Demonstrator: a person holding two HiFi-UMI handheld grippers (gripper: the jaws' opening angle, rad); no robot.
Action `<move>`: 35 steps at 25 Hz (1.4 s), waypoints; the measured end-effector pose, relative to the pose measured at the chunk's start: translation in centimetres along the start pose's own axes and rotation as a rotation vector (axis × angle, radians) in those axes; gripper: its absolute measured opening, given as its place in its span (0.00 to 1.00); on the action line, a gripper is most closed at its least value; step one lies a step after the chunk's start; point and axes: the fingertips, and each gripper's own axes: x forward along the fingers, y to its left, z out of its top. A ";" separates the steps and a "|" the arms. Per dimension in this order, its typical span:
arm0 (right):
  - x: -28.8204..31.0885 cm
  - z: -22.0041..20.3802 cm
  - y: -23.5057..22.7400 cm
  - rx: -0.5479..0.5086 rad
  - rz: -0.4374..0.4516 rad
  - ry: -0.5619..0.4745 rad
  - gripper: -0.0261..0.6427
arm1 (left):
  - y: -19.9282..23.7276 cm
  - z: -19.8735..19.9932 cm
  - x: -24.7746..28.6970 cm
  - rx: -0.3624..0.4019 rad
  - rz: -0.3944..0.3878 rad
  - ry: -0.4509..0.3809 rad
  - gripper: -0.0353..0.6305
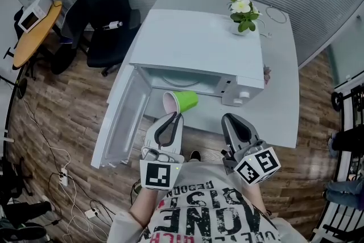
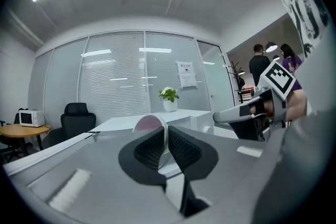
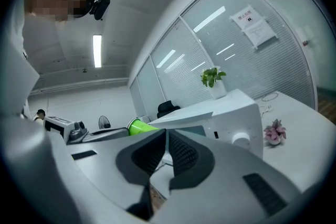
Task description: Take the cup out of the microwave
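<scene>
A green cup [image 1: 182,102] with a pale pink inside lies tipped on its side in the air just in front of the white microwave's [image 1: 199,54] open cavity. My left gripper [image 1: 173,118] is shut on its rim. In the left gripper view the rim [image 2: 149,124] shows as a pink disc pinched between the pads of my left gripper [image 2: 167,139]. The microwave door [image 1: 122,122] hangs open to the left. My right gripper [image 1: 230,119] hovers to the right of the cup, before the control panel, with its jaws together and nothing in them. The right gripper view shows the cup [image 3: 137,126] at left.
The microwave stands on a white table [image 1: 281,82]. A potted plant [image 1: 243,13] sits behind the microwave and a small pink flower [image 1: 266,73] to its right. A black office chair [image 1: 105,14] and a round wooden table [image 1: 34,25] are at the left. Cables lie on the floor [image 1: 62,176].
</scene>
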 end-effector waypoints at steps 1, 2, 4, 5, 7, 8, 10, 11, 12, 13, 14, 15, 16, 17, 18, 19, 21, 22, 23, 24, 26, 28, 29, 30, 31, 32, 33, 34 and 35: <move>0.0 0.1 0.0 0.000 0.002 0.000 0.08 | 0.1 0.0 -0.1 -0.014 0.006 0.000 0.11; -0.1 0.1 -0.1 -0.004 0.003 0.000 0.08 | 0.3 0.0 -0.2 -0.027 0.013 -0.001 0.10; -0.1 0.3 -0.2 -0.013 0.005 0.001 0.08 | 0.5 0.0 -0.3 -0.054 0.025 -0.005 0.10; -0.1 0.4 -0.1 -0.014 0.008 0.001 0.08 | 0.5 0.0 -0.3 -0.069 0.029 -0.009 0.10; -0.2 0.5 -0.1 -0.013 0.014 0.000 0.08 | 0.5 0.1 -0.3 -0.088 0.033 -0.018 0.10; -0.2 0.6 -0.1 -0.014 0.015 -0.001 0.08 | 0.3 0.2 -0.4 -0.089 0.034 -0.020 0.10; -0.2 0.8 -0.2 -0.020 0.016 0.000 0.08 | 0.1 0.2 -0.4 -0.091 0.034 -0.021 0.10; -0.2 0.9 -0.2 -0.024 0.017 0.001 0.08 | -0.1 0.2 -0.4 -0.096 0.035 -0.020 0.10; 0.0 1.0 -0.2 -0.030 0.020 0.001 0.08 | -0.1 0.2 -0.4 -0.101 0.036 -0.021 0.10; 0.0 1.1 -0.2 -0.036 0.024 0.001 0.08 | -0.2 0.3 -0.4 -0.104 0.038 -0.022 0.10; 0.1 1.3 -0.1 -0.039 0.028 0.000 0.08 | -0.2 0.3 -0.4 -0.102 0.040 -0.024 0.10; 0.1 1.5 -0.1 -0.041 0.029 -0.003 0.08 | -0.2 0.4 -0.4 -0.097 0.042 -0.025 0.11; 0.1 1.6 -0.2 -0.044 0.028 -0.005 0.08 | -0.3 0.4 -0.4 -0.092 0.044 -0.026 0.11; 0.1 1.8 -0.3 -0.047 0.025 -0.007 0.08 | -0.3 0.5 -0.3 -0.088 0.045 -0.028 0.11; 0.1 1.9 -0.5 -0.050 0.022 -0.008 0.08 | -0.3 0.6 -0.3 -0.088 0.045 -0.031 0.10; 0.2 2.0 -0.6 -0.051 0.022 -0.010 0.08 | -0.4 0.7 -0.3 -0.088 0.046 -0.034 0.11; 0.2 2.2 -0.5 -0.051 0.027 -0.011 0.08 | -0.5 0.7 -0.2 -0.086 0.046 -0.037 0.11; 0.2 2.2 -0.5 -0.050 0.030 -0.010 0.08 | -0.6 0.8 -0.2 -0.084 0.045 -0.038 0.11; 0.2 2.1 -0.4 -0.049 0.032 -0.007 0.08 | -0.8 0.8 -0.2 -0.083 0.044 -0.039 0.11; 0.2 2.1 -0.4 -0.048 0.033 -0.004 0.08 | -0.8 0.9 -0.1 -0.083 0.043 -0.040 0.11; 0.1 1.9 -0.6 -0.053 0.033 0.002 0.08 | -1.0 0.9 0.0 -0.083 0.043 -0.041 0.11; 0.1 1.8 -0.8 -0.057 0.033 0.007 0.08 | -1.1 0.8 0.1 -0.083 0.044 -0.044 0.11; 0.1 1.7 -0.8 -0.057 0.034 0.009 0.08 | -1.2 0.8 0.2 -0.085 0.045 -0.045 0.11; 0.1 1.7 -0.9 -0.056 0.035 0.010 0.08 | -1.2 0.8 0.2 -0.086 0.046 -0.048 0.11; 0.2 1.6 -0.9 -0.056 0.036 0.011 0.08 | -1.2 0.9 0.2 -0.088 0.046 -0.053 0.11; 0.2 1.6 -0.9 -0.055 0.038 0.011 0.08 | -1.2 1.0 0.2 -0.089 0.046 -0.058 0.11; 0.2 1.6 -1.0 -0.055 0.039 0.012 0.08 | -1.2 1.0 0.1 -0.089 0.044 -0.063 0.11; 0.2 1.6 -1.0 -0.056 0.041 0.013 0.08 | -1.2 1.1 0.1 -0.088 0.044 -0.066 0.11; 0.3 1.6 -1.0 -0.056 0.042 0.015 0.08 | -1.1 1.1 0.0 -0.088 0.047 -0.067 0.11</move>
